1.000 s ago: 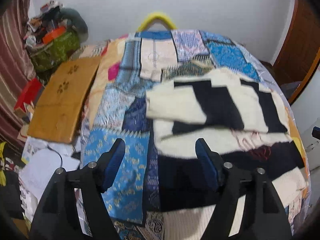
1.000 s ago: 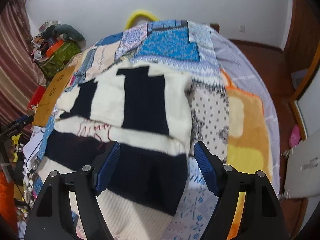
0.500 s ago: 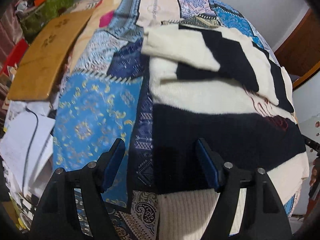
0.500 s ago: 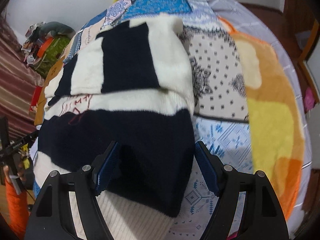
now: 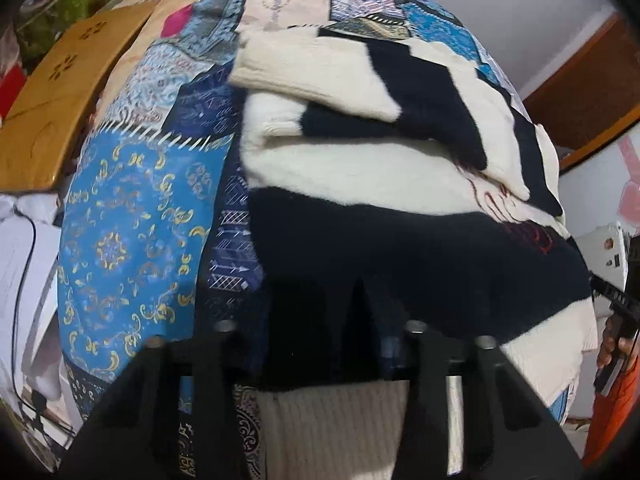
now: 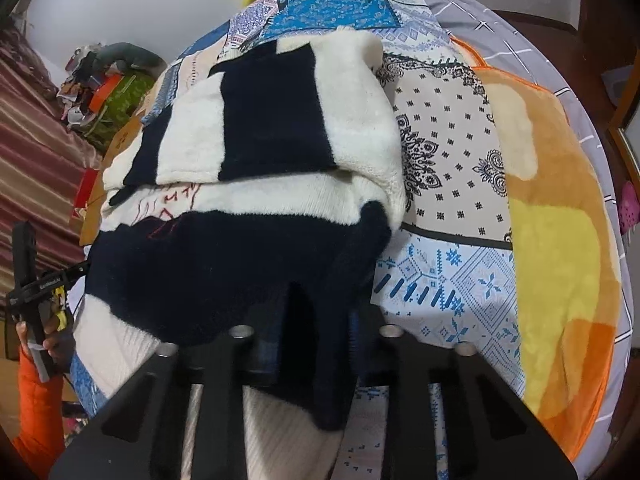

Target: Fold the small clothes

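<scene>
A cream and navy striped sweater (image 5: pixel 360 184) lies on a patchwork quilt, its sleeves folded across the chest. It also shows in the right wrist view (image 6: pixel 256 208). My left gripper (image 5: pixel 320 332) is shut on the sweater's navy band at its near left part. My right gripper (image 6: pixel 312 328) is shut on the same navy band at its near right corner. The fabric bunches up between each pair of fingers and hides the pads.
The quilt (image 5: pixel 132 240) covers the bed. A wooden board (image 5: pixel 60 92) lies left of it, with clutter behind. An orange-yellow blanket (image 6: pixel 560 240) lies right of the sweater. The other hand-held gripper (image 6: pixel 28 280) shows at the left edge.
Both grippers dropped down onto the sweater's near navy band and went from open to shut on it. The fabric is now pinched up between the fingers.
</scene>
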Demonstrator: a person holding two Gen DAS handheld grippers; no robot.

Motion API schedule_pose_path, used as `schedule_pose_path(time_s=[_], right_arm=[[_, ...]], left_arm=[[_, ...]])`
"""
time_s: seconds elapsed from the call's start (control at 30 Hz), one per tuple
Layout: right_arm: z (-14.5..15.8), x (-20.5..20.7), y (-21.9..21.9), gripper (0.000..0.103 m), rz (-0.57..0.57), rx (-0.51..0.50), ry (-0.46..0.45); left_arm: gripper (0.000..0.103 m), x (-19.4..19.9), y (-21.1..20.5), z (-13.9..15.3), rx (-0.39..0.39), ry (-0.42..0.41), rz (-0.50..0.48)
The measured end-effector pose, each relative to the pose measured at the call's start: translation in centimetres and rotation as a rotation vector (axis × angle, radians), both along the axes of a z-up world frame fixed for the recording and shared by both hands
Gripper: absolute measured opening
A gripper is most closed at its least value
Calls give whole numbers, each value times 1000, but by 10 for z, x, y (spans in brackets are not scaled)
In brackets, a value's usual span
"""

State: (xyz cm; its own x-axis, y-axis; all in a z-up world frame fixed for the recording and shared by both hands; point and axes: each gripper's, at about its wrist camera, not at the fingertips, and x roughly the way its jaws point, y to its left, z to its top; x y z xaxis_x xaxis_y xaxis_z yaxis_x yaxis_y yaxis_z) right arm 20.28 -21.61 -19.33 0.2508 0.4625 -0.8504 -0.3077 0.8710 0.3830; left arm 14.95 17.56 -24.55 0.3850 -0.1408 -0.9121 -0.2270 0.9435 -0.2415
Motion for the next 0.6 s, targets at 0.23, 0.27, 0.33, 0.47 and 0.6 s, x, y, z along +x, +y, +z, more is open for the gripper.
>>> schedule_pose_path(time_s=[0.23,0.27,0.33,0.47,0.6], right_arm=[[17,7,-2,8,3,37,-63],[21,7,0,8,7,38,-76],[30,10,2,8,11,46,-105],[49,20,6,8,6,65,-173],[62,33,7,7,-15,68,-223]], left_arm=[[9,2,-1,23,17,-76,-6],[9,2,0,28,20,-90,-3],[8,5,1,41,26,-127,7],[8,14,6,67,54,-202,29],[7,26,14,87,82,-262,40]])
